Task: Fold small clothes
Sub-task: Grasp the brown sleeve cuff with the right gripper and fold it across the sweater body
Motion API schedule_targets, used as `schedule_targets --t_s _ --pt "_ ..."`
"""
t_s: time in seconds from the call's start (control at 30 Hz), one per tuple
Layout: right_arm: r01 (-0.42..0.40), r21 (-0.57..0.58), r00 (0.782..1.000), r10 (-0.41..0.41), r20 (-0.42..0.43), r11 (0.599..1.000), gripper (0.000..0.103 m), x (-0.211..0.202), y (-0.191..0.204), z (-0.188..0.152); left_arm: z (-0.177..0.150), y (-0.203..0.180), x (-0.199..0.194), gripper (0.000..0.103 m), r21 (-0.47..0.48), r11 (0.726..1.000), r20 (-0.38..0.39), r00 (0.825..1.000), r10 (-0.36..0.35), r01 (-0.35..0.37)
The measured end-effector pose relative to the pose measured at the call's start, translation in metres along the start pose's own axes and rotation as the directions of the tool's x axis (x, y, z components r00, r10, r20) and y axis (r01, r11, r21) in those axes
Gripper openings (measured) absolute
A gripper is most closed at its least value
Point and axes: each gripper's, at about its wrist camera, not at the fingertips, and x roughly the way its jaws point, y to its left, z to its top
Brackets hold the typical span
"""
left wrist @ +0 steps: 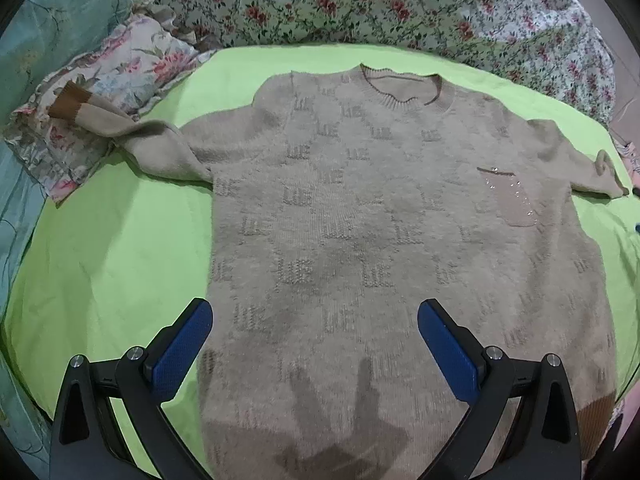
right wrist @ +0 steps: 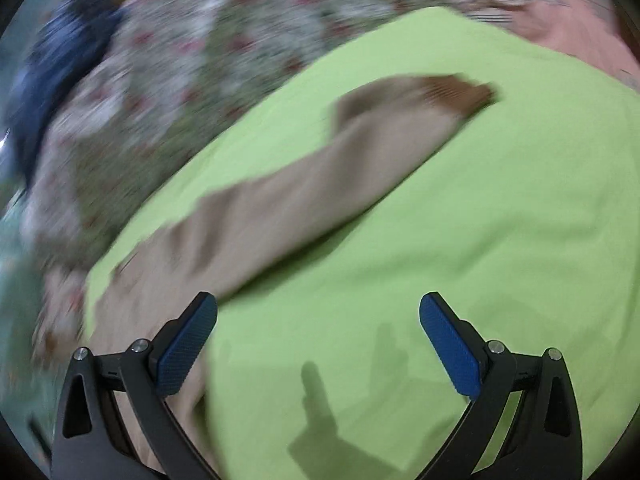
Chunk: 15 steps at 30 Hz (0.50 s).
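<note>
A beige knit sweater (left wrist: 360,216) lies flat, front up, on a lime green sheet (left wrist: 120,264), collar at the far side. Its left sleeve (left wrist: 120,124) stretches out to a brown cuff (left wrist: 70,100) resting on a floral pillow. A shiny pocket (left wrist: 516,200) sits on its right chest. My left gripper (left wrist: 316,344) is open and empty above the sweater's lower body. In the blurred right wrist view, the other sleeve (right wrist: 300,192) runs diagonally to its brown cuff (right wrist: 460,92). My right gripper (right wrist: 320,340) is open and empty over the green sheet (right wrist: 480,220) beside that sleeve.
A floral pillow (left wrist: 120,76) lies at the left and a floral quilt (left wrist: 360,4) is bunched along the far side. A teal blanket (left wrist: 48,20) lies at the far left. Pink fabric (right wrist: 572,36) and a dark blue item (right wrist: 60,60) lie beyond the sheet.
</note>
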Motion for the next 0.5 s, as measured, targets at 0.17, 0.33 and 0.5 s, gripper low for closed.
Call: schedule_targets --t_s 0.17,0.33,0.5 --pt "0.063 0.146 0.995 -0.073 0.061 0.987 0.075 0.040 -0.041 0.059 0.002 -0.007 0.017 0.102 0.022 1.000 -0.040 0.999 0.017 -0.017" --pt "0.074 0.270 0.985 -0.113 0.131 0.960 0.058 0.063 -0.076 0.097 0.004 -0.015 0.027 0.102 0.050 0.998 -0.059 0.998 0.035 -0.032" --pt "0.105 0.238 0.987 -0.130 0.094 0.966 0.007 0.077 -0.064 0.111 0.004 -0.019 0.033 0.102 0.049 0.999 -0.071 0.997 0.019 -0.016"
